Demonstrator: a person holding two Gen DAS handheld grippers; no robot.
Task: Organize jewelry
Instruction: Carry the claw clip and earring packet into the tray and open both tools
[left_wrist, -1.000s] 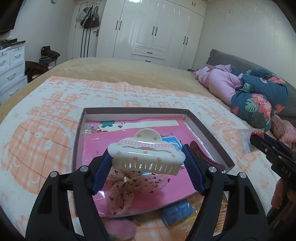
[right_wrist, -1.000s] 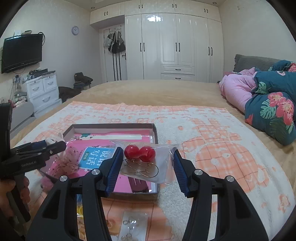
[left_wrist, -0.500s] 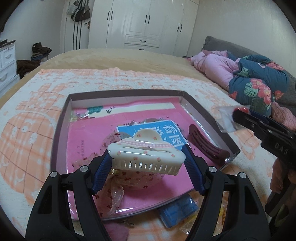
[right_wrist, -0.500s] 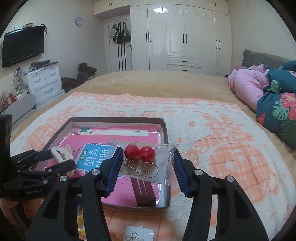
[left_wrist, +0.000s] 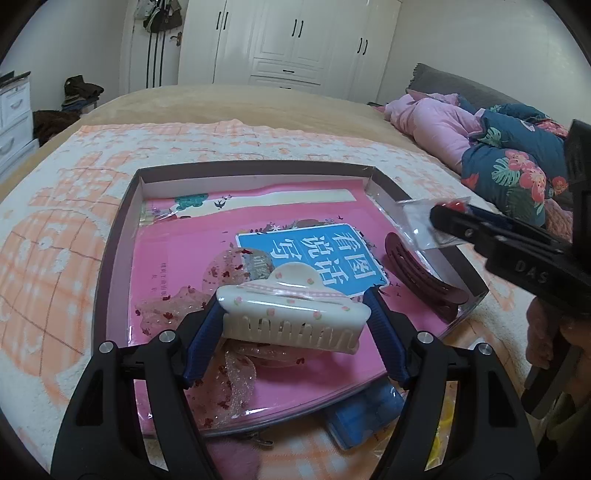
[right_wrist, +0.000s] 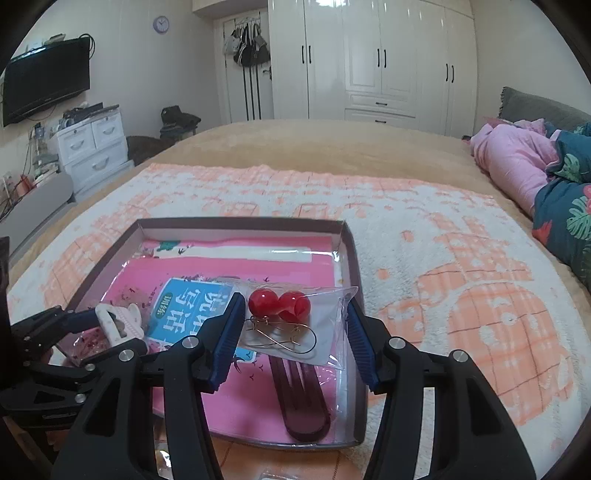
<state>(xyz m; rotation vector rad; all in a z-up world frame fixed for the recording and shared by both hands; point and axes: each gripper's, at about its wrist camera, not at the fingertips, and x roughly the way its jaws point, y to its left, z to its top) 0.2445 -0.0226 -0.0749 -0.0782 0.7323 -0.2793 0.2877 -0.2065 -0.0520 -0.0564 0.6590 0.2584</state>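
**Both grippers loaded, hovering over the tray**

Left gripper (left_wrist: 293, 323) clamped on a cream claw clip (left_wrist: 291, 317) with little pink dots and a checked pink ribbon on top, blue pads pressing in on both ends, teeth pointing down. Held up off the tray, above its near half, not touching anything below as far as can be told. Same clip visible side-on in the right wrist view (right_wrist: 118, 325), at the tray's left edge.

Right gripper (right_wrist: 293, 332) closed on a clear plastic bag (right_wrist: 295, 325) holding a pair of red ball earrings (right_wrist: 279, 306) on gold wire hooks. Bag pinched by its two sides, a bit crumpled on the right, sitting over the right part of the tray. From the left wrist view, seen poking in over the tray's right wall (left_wrist: 424, 221).

Tray (left_wrist: 118, 229) is a shallow dark-rimmed box on an orange-and-white blanket (right_wrist: 461, 295), lined with a pink book or sheet (left_wrist: 177, 258) bearing a blue label with Chinese characters. Already lying inside: a dark maroon hair clip (right_wrist: 299, 398) along the right side, and a sheer glittery pink bow (left_wrist: 221, 354) right under the held claw clip.

Something blue (left_wrist: 365, 413) tucked just outside the tray's near edge, can't tell what.
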